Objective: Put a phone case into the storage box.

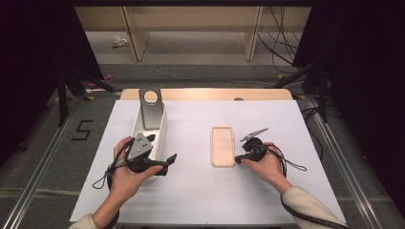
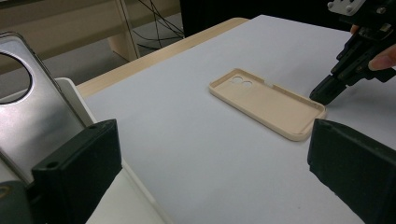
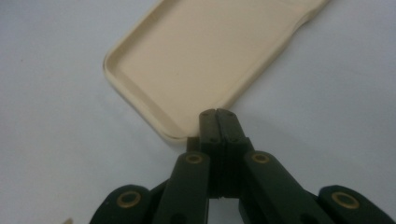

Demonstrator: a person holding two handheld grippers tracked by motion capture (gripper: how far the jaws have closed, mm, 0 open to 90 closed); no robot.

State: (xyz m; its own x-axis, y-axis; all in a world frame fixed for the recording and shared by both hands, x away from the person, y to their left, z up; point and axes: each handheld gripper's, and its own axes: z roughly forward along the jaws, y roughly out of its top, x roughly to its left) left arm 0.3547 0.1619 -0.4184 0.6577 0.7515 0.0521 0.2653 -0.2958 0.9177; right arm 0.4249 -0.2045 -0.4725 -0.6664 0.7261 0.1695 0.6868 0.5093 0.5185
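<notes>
Right gripper [image 3: 217,114]: fingers pressed together, nothing between them, tips just at the near corner rim of the beige phone case [image 3: 205,60]. Touching or a hair apart, cannot tell.

Case lies flat, open side up, mid-desk [image 1: 200,191], well apart from the white tray [image 1: 160,136].

Handling, by judgement: thin shell, light, somewhat flexible, smooth; likely to skate on the white sheet if nudged. Best hold is across a long side wall or a corner rim, one finger inside, one outside.

Left gripper [image 2: 210,163]: fingers wide apart, empty, hovering by the tray.

Views: the left gripper view shows the case's two camera holes and a grey phone [image 2: 32,112] leaning upright in the tray; the right gripper view gives the corner lip close up; the high view gives the whole layout.
</notes>
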